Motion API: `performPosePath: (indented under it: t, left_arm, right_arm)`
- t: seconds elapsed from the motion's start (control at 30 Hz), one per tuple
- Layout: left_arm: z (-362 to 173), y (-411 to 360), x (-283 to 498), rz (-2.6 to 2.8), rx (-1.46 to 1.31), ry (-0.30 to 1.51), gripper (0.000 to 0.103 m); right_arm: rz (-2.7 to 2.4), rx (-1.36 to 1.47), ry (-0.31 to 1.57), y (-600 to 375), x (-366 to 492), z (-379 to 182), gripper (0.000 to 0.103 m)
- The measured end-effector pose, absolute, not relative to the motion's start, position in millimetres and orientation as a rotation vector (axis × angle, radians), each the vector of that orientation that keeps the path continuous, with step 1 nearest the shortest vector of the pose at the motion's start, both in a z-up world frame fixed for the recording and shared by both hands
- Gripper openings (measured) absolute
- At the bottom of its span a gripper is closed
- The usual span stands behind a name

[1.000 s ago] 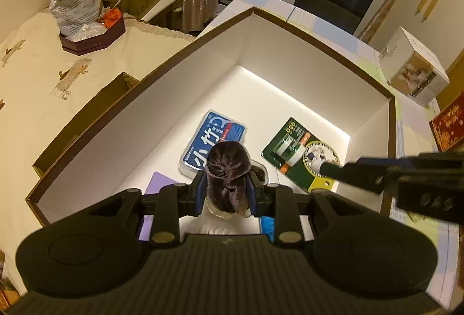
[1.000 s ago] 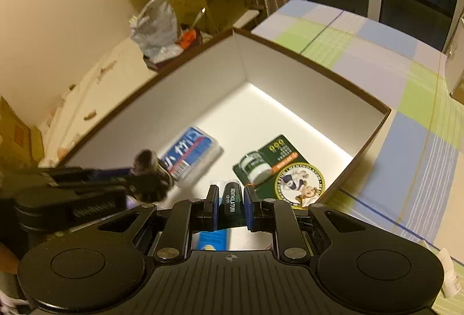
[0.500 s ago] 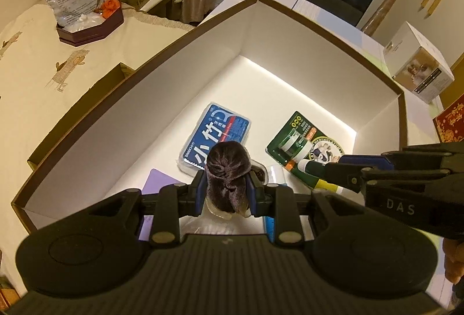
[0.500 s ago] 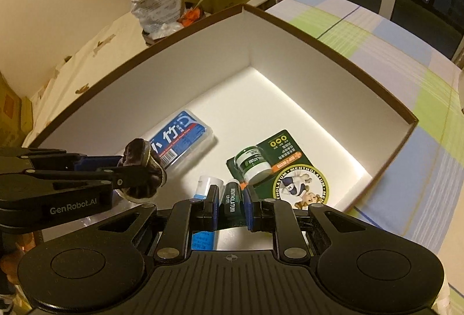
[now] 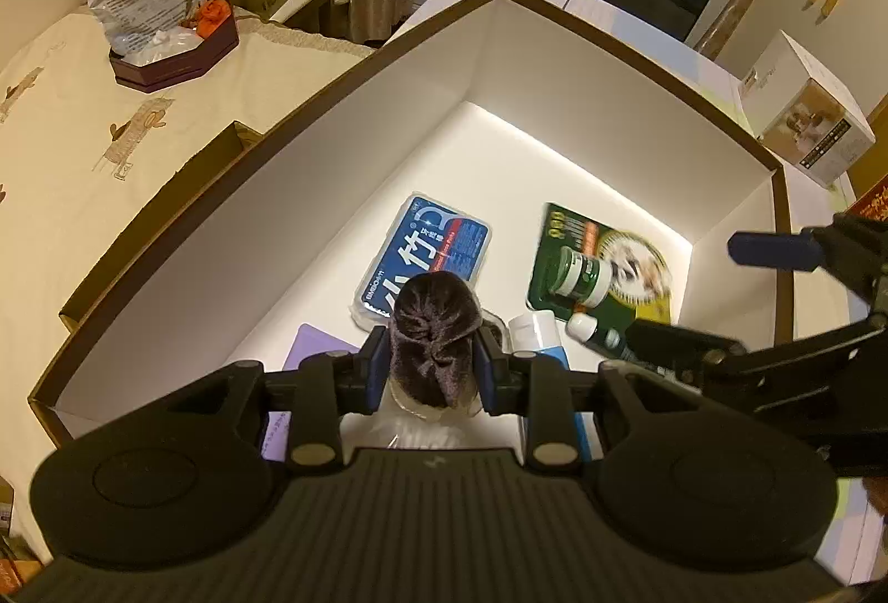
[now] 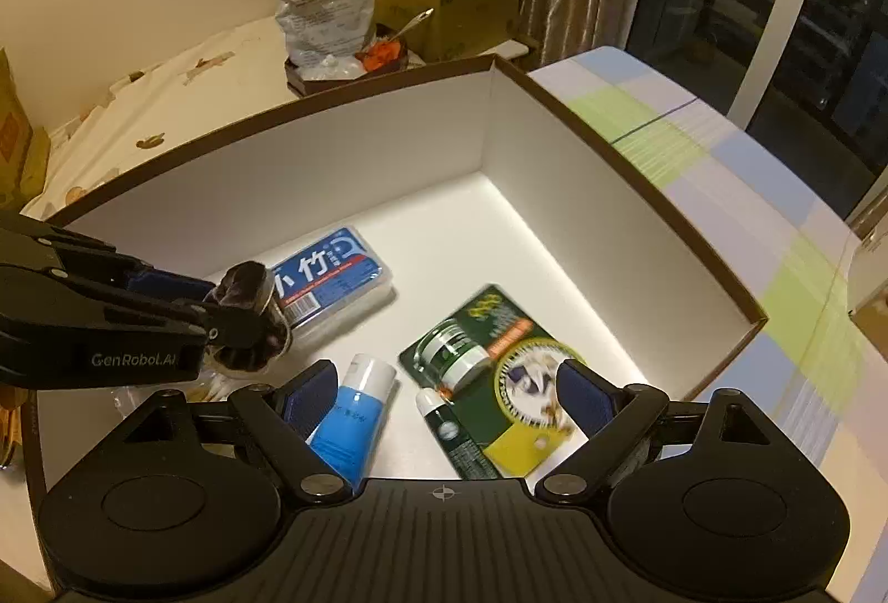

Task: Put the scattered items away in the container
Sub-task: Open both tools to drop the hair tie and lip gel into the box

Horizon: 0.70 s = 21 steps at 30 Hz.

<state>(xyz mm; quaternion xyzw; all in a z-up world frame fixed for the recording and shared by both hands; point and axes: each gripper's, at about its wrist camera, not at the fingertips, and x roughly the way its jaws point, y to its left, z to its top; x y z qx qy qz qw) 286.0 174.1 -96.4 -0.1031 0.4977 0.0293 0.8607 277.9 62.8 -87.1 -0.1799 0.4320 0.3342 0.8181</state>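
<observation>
A white box with a brown rim (image 5: 638, 54) (image 6: 638, 159) holds a blue pack (image 5: 424, 259) (image 6: 327, 278), a green card with a small jar (image 5: 599, 259) (image 6: 499, 381), a blue tube (image 5: 535, 331) (image 6: 352, 409) and a purple item (image 5: 316, 353). My left gripper (image 5: 430, 370) (image 6: 244, 320) hangs over the box, shut on a dark fuzzy hair tie (image 5: 433, 325) (image 6: 244, 287). My right gripper (image 6: 447, 392) (image 5: 727, 298) stands open. A dark green tube (image 6: 452, 428) (image 5: 596, 334) lies loose on the box floor between its fingers.
A maroon tray with a crumpled bag (image 5: 166, 65) (image 6: 333, 65) sits on the cream cloth to the left. A second brown box edge (image 5: 166, 192) lies beside the container. A white carton (image 5: 805, 126) stands at the right. The checked tablecloth (image 6: 777, 270) spreads right of the box.
My right gripper opened and let go of the dark green tube, which now rests in the box beside the blue tube. The left gripper still holds the hair tie.
</observation>
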Motion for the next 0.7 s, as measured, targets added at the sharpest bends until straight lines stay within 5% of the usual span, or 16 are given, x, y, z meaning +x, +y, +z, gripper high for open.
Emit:
performPosePath:
  t: [0.1, 0.2, 0.27, 0.47, 0.7]
  left_arm:
    - [-96, 174, 286, 0.056, -0.219, 1.040, 0.030]
    - [-92, 174, 285, 0.049, -0.230, 1.014, 0.045]
    - [-90, 172, 285, 0.050, -0.220, 1.001, 0.065]
    - [-86, 170, 285, 0.056, -0.214, 0.998, 0.079]
    - [-84, 168, 284, 0.060, -0.211, 0.998, 0.079]
  right_arm:
    - [0.707, -0.384, 0.919, 60, 279, -86, 0.091]
    - [0.708, -0.386, 0.917, 58, 279, -83, 0.091]
    - [0.712, -0.390, 0.915, 57, 277, -82, 0.091]
    - [0.732, -0.401, 0.911, 56, 272, -81, 0.091]
    - [0.746, -0.412, 0.912, 56, 268, -82, 0.091]
